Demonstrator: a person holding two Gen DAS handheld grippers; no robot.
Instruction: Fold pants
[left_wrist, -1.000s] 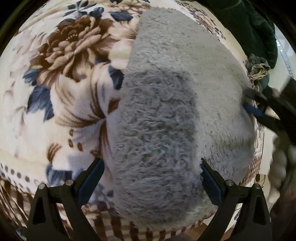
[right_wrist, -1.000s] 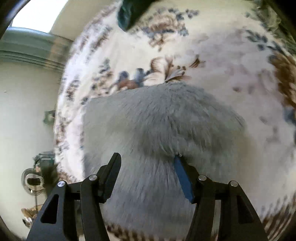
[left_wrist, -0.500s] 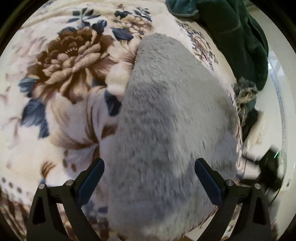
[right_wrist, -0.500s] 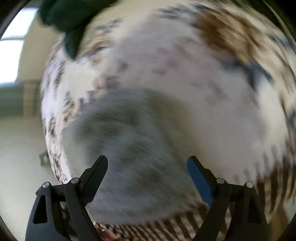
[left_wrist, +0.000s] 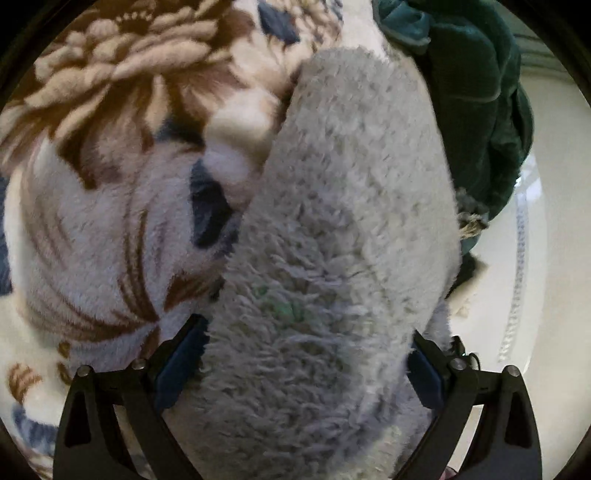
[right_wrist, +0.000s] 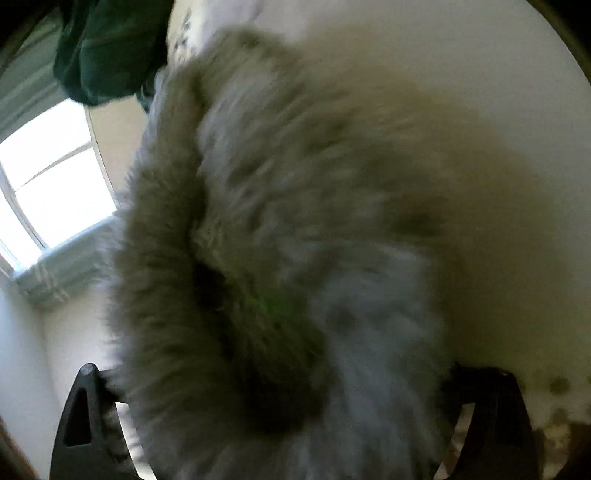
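The grey fluffy pants (left_wrist: 351, 221) lie folded on a floral blanket (left_wrist: 110, 129). My left gripper (left_wrist: 303, 362) is open, its jaws wide apart on either side of the near end of the pants, close down on the fabric. In the right wrist view the pants (right_wrist: 295, 240) fill the frame, blurred, with a thick folded edge on the left. The right gripper (right_wrist: 280, 398) is pushed into the fabric; its fingertips are hidden by the fleece and only the black finger bases show, set wide apart.
A dark green garment (left_wrist: 480, 92) lies bunched at the far right edge of the blanket, also in the right wrist view (right_wrist: 103, 48). A bright window (right_wrist: 48, 184) is off to the left. A white surface (left_wrist: 524, 258) lies beyond the blanket's right edge.
Both grippers have moved in close to the pants. The right gripper opened wider and swung round to the pants' edge, and its tips are now buried in the fleece.
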